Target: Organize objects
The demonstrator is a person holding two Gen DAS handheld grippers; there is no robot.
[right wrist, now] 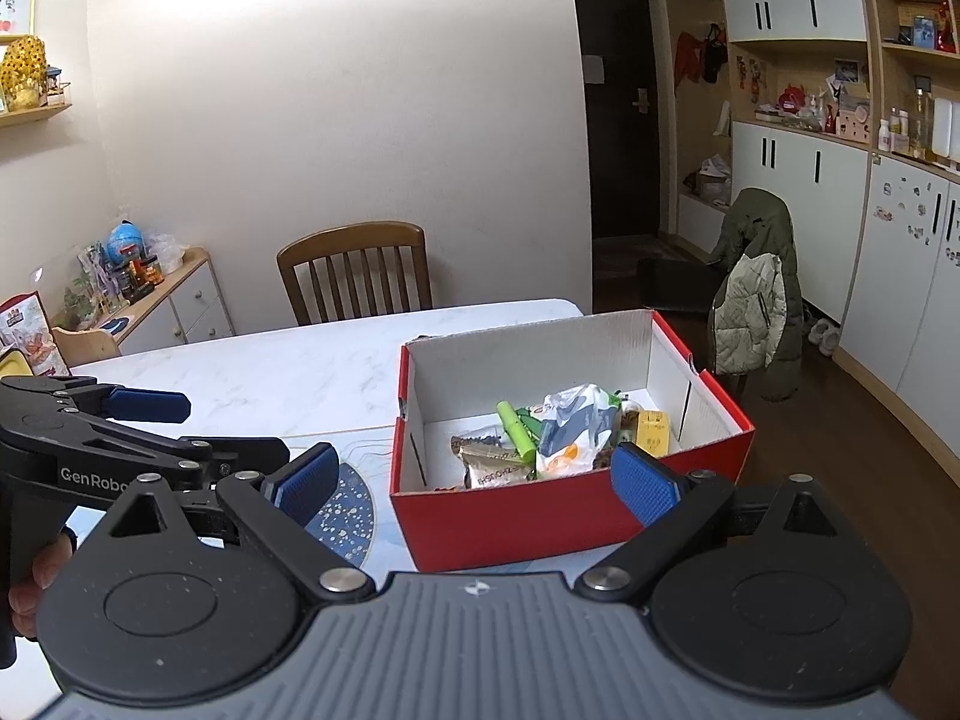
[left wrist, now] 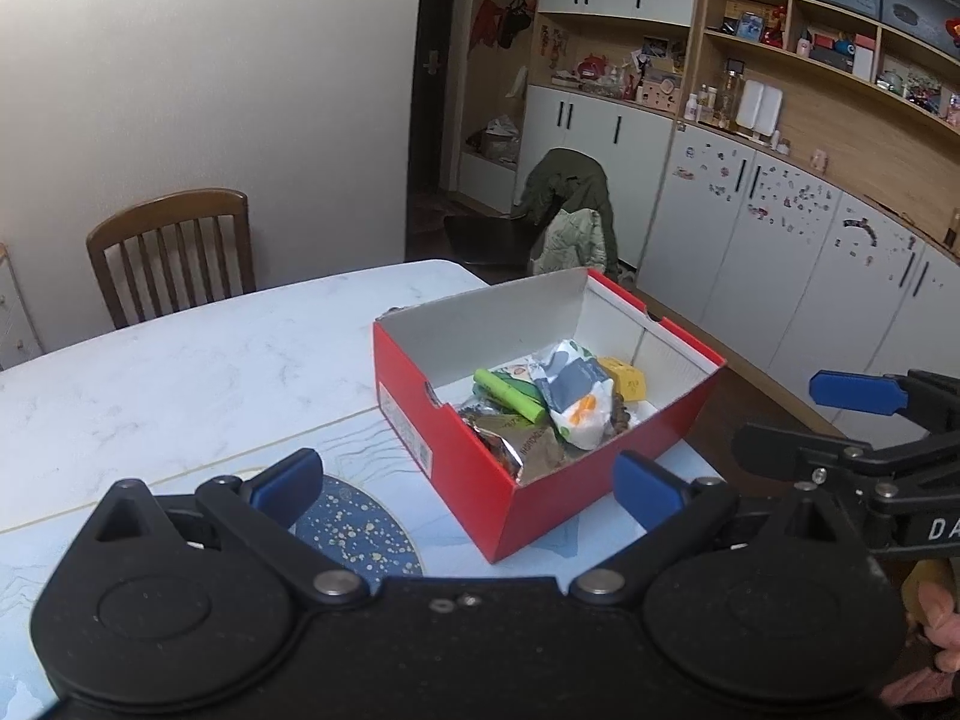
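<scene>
Jaws of both the left gripper (left wrist: 471, 489) and right gripper (right wrist: 474, 483) are held wide apart and empty, with the red box (right wrist: 540, 516) of snacks just ahead on the bench (left wrist: 180, 372).

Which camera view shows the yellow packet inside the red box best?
The left wrist view. There the yellow packet lies in plain sight near the far right corner of the red box, its top and one side showing. In the right wrist view the packet is partly hidden behind a blue pad of the right gripper.

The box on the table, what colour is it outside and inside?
The box is red outside, white inside; the right wrist view shows it best.
</scene>
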